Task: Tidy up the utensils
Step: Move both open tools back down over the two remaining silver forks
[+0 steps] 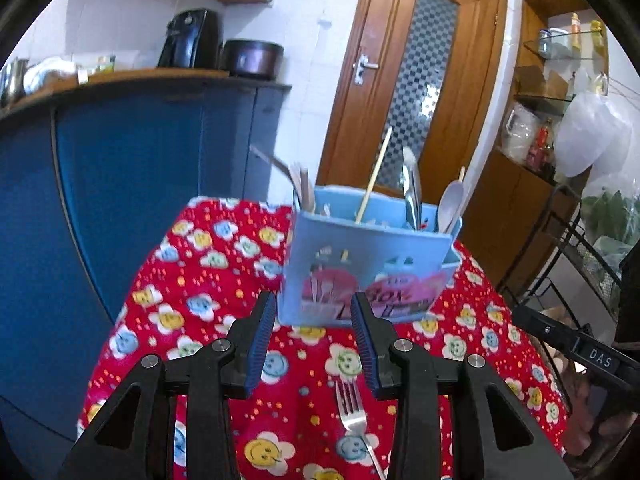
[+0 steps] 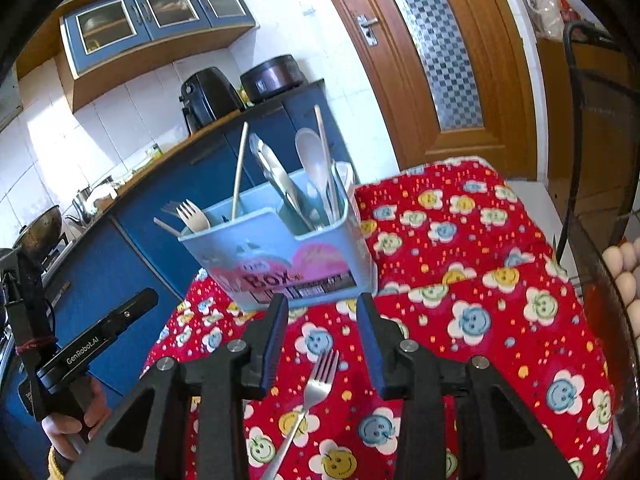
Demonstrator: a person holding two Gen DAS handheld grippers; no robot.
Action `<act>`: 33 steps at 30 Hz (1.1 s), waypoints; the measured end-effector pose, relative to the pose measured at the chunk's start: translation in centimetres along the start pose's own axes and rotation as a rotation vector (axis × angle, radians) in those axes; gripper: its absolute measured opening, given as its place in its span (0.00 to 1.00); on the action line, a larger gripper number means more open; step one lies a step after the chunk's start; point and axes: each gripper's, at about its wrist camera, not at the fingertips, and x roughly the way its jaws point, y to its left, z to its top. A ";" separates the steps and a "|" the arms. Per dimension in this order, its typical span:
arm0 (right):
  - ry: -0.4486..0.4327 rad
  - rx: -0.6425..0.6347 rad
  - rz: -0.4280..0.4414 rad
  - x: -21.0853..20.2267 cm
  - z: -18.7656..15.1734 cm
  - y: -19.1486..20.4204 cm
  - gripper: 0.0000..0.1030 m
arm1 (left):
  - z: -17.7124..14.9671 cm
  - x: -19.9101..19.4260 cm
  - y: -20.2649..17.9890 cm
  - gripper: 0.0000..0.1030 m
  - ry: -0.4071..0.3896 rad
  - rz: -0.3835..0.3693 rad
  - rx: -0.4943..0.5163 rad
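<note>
Both grippers, left (image 1: 314, 312) and right (image 2: 322, 314), are held parted and empty; metal fork (image 2: 310, 396) is left flat for pickup toward blue utensil caddy (image 2: 280, 256).

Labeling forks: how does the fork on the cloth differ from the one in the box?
The metal fork lies flat on the red cloth; the pale fork stands in the blue box, tines up. The metal one is shiny silver, the other matte cream. Both have four tines.
</note>
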 end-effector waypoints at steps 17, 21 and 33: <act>0.090 0.037 -0.016 1.9 -2.4 -1.5 0.38 | -4.7 5.5 -0.4 0.39 0.248 -0.116 0.007; 0.103 0.041 -0.016 2.2 -2.8 -1.6 0.38 | -5.6 6.8 -0.5 0.39 0.297 -0.125 0.027; 0.140 0.055 -0.025 3.1 -3.4 -2.0 0.38 | -6.8 9.0 -0.1 0.39 0.346 -0.247 0.003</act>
